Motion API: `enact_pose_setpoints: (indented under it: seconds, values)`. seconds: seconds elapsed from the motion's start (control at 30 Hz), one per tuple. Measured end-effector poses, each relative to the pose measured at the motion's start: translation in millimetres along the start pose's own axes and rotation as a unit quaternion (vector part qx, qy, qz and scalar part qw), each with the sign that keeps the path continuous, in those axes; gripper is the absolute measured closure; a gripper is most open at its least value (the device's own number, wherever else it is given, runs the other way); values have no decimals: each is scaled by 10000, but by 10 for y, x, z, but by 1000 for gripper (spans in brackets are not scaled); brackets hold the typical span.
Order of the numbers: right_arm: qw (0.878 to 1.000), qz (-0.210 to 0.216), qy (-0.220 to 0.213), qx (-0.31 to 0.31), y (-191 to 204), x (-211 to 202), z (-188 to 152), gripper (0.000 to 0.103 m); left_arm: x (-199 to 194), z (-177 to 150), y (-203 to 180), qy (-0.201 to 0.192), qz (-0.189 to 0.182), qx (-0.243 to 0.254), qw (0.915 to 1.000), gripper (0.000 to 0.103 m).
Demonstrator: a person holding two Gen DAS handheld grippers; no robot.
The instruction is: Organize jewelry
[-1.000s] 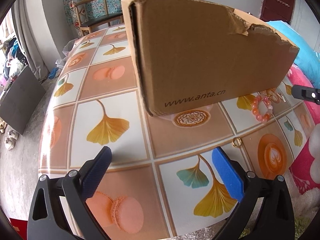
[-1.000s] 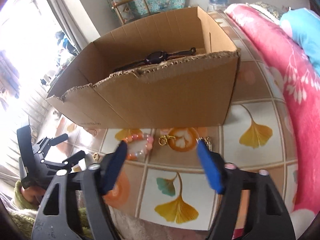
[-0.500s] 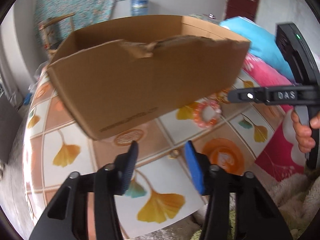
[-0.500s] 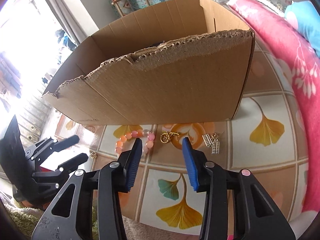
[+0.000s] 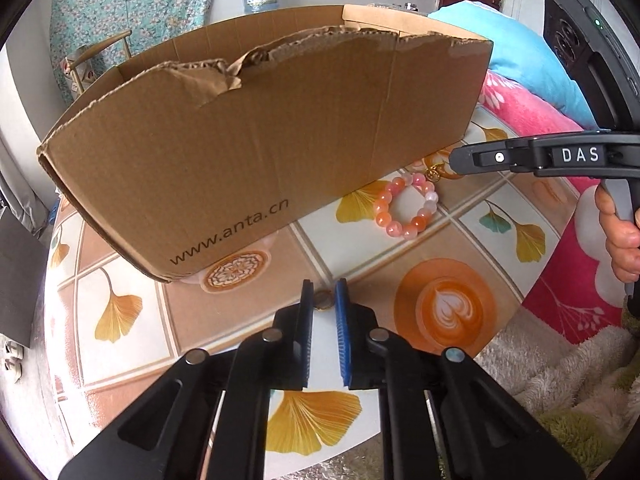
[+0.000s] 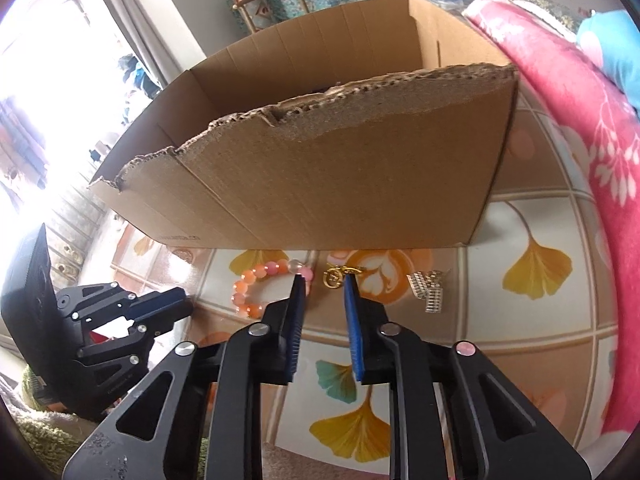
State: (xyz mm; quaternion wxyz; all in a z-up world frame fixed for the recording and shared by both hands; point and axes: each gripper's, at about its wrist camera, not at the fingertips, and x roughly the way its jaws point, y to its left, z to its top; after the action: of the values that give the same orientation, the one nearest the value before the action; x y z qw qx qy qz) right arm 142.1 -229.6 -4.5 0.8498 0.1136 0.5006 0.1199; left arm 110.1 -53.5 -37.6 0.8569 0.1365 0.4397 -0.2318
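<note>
Both of our grippers have just been closing. The left gripper (image 5: 323, 294) has swung over from bare worktop (image 5: 132, 344) to a small gold ring (image 5: 322, 303), which now sits between its narrowed fingers; we cannot tell whether the pads press it. The right gripper (image 6: 324, 280) brackets a gold charm (image 6: 334, 278) just beside the bead bracelet (image 6: 262, 288), fingers near but apparently apart. We judge two pickups are starting, bound for the cardboard box (image 5: 256, 152) behind.
</note>
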Motion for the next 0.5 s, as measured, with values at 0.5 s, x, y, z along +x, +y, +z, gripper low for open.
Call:
enact_pose_setpoints:
  seconds: [0.5]
  values:
    - [9993,346,108,-73,155,91,32,95,-71,-91,133,-13,155,-301,9994,93]
